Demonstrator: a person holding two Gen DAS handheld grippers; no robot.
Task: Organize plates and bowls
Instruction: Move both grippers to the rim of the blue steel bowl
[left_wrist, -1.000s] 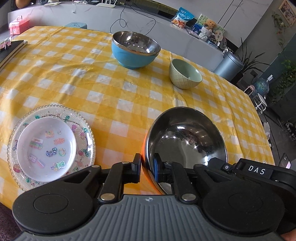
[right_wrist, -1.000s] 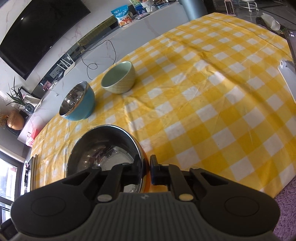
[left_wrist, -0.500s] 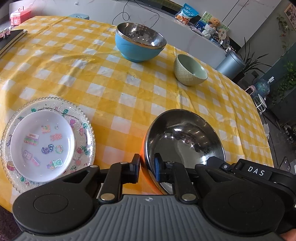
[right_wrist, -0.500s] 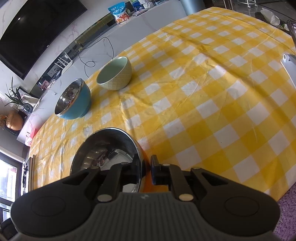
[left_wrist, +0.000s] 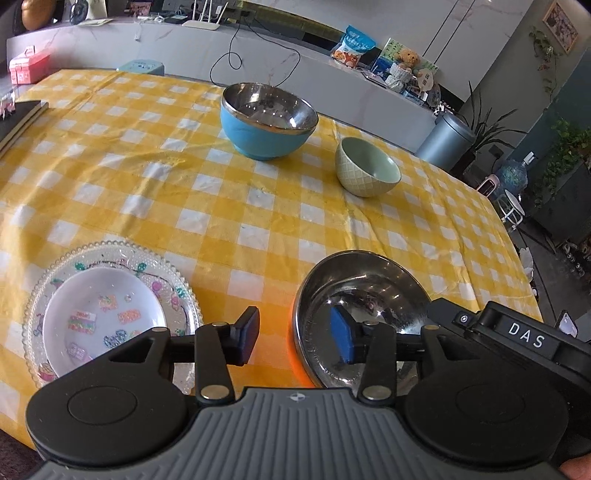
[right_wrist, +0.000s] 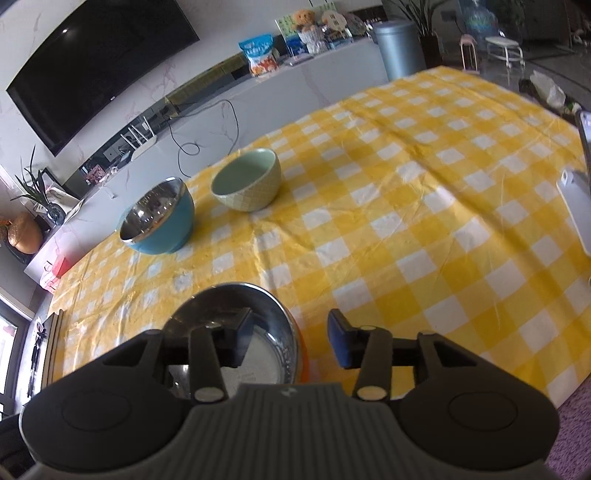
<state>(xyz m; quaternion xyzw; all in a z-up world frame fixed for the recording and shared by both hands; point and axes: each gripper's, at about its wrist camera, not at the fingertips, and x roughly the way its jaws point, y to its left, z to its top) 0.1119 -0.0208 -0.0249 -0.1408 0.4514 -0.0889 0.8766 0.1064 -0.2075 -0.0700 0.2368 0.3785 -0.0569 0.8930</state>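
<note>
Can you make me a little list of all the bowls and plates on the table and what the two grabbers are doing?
near bowl: orange bowl, steel inside, sitting on the yellow checked tablecloth
far bowls: blue bowl, green bowl
plates: white dish on glass plate
left gripper: jaws just opened, straddling orange bowl's rim
right gripper: jaws just opened, straddling its rim

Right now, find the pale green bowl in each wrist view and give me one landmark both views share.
Left wrist view: the pale green bowl stands upper right of centre on the checked cloth, right of the blue bowl.
Right wrist view: the pale green bowl stands upper left of centre, right of the blue bowl.
Shared landmark: the orange steel bowl nearest each camera.
</note>
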